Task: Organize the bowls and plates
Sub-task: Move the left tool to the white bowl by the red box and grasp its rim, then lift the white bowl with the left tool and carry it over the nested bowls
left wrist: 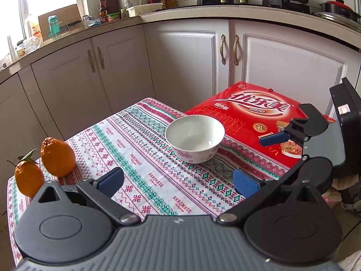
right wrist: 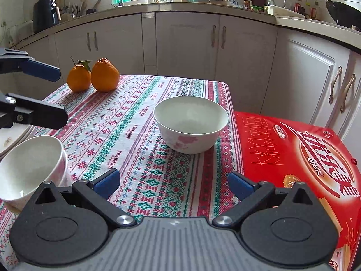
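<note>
Left gripper (left wrist: 178, 181): jaws spread wide, nothing between the blue pads, hanging over the tablecloth short of the bowl.
Right gripper (right wrist: 172, 184): also wide open and empty — aimed at the same bowl from the near edge of the table.
Table (right wrist: 135, 117): the patterned cloth covers it; it may drag or bunch if a bowl is slid rather than lifted.
Red box (right wrist: 293, 153): a large printed carton just beside the table's right edge, close to the bowl, crowding that side.
Lone bowl (right wrist: 190, 124): white with pink flowers, upright and empty near the cloth's right edge. It looks like glazed ceramic — stiff, slick, breakable. I'd take it by the rim, one pad inside and one outside.
Stacked bowl (right wrist: 31, 167): a matching bowl at the near left, tilted, seemingly nested on another; a likely home for the lone one.
Oranges (right wrist: 93, 75): two at the far left corner, well apart from the bowl and out of the way.
</note>
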Action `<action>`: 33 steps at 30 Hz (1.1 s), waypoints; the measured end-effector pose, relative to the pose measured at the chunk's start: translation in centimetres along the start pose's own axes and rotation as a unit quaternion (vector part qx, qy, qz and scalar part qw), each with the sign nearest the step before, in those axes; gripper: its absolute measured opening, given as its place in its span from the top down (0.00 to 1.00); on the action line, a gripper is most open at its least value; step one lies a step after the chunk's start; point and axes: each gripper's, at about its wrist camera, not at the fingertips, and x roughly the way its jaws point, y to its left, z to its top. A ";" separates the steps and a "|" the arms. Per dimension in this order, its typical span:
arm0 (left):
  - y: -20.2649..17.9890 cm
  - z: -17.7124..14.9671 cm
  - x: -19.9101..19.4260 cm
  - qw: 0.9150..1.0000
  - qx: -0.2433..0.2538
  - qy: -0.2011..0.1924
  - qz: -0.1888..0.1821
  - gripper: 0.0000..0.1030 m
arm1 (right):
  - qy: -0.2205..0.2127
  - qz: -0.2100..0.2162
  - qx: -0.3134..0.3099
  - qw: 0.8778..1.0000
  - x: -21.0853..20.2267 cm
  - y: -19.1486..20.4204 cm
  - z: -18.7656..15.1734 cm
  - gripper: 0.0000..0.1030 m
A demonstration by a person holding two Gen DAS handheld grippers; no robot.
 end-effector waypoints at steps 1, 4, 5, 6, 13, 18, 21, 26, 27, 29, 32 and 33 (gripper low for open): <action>0.1 0.5 0.7 1.000 0.005 0.003 -0.003 0.01 | 0.002 -0.006 -0.004 1.000 0.5 -0.2 0.0 0.00; 0.0 1.6 3.2 1.000 0.012 0.014 -0.013 0.01 | 0.005 -0.027 -0.026 0.999 1.8 -0.5 0.0 0.00; 0.0 1.9 3.9 1.000 0.013 0.016 -0.019 0.01 | 0.006 -0.031 -0.032 0.999 2.2 -0.6 0.0 0.00; 0.0 2.3 4.8 0.999 0.014 0.020 -0.027 0.01 | 0.007 -0.033 -0.037 0.999 2.7 -0.8 0.0 0.00; 0.3 3.7 10.5 0.997 0.008 0.041 -0.062 0.01 | 0.003 -0.025 -0.042 0.999 4.8 -1.9 0.8 0.00; 1.2 4.4 13.6 0.995 -0.015 0.058 -0.083 0.02 | -0.010 -0.006 -0.048 0.999 5.9 -2.1 1.8 0.00; 1.6 4.6 14.9 0.993 -0.020 0.067 -0.092 0.03 | -0.017 0.000 -0.053 0.998 6.5 -2.2 2.3 0.00; 1.6 5.0 16.1 0.992 -0.015 0.074 -0.105 0.07 | -0.025 0.010 -0.058 0.998 7.1 -2.3 3.0 0.01; 1.5 5.1 16.4 0.991 -0.013 0.078 -0.107 0.10 | -0.027 0.010 -0.058 0.998 7.1 -2.4 3.1 0.02; 1.6 5.2 16.7 0.990 -0.014 0.081 -0.112 0.16 | -0.029 0.014 -0.057 0.998 7.3 -2.5 3.3 0.03; 1.5 5.3 17.2 0.989 -0.014 0.087 -0.119 0.18 | -0.031 0.020 -0.056 0.998 7.4 -2.6 3.5 0.05; 1.5 5.3 17.4 0.989 -0.014 0.090 -0.120 0.21 | -0.032 0.020 -0.057 0.998 7.4 -2.5 3.3 0.06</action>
